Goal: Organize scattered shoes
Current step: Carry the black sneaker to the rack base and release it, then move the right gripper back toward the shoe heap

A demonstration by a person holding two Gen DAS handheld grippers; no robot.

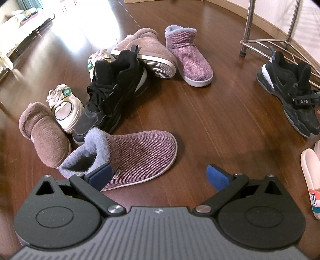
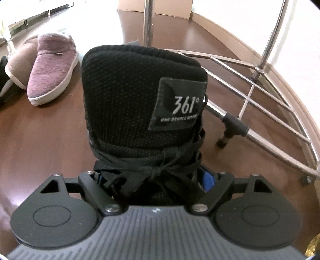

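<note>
My left gripper [image 1: 159, 177] is open just above the wooden floor. Its left pad [image 1: 101, 176] touches the heel side of a purple corduroy slipper boot [image 1: 128, 158] lying in front of it. A second purple boot [image 1: 190, 54] stands further back. Between them lie a black sneaker [image 1: 114, 94], two brown slippers [image 1: 44, 136] [image 1: 144, 50] and two white sneakers [image 1: 66, 108]. My right gripper [image 2: 156, 180] is shut on another black sneaker [image 2: 140, 104], gripping its laced upper; its tongue fills the right wrist view. That sneaker also shows in the left wrist view [image 1: 290, 92].
A chrome shoe rack [image 2: 250, 92] stands against the curved wall at the right, with its legs in the left wrist view [image 1: 248, 26]. A pink slide sandal [image 1: 312, 176] lies at the right edge. A cardboard box [image 2: 160, 8] sits at the back.
</note>
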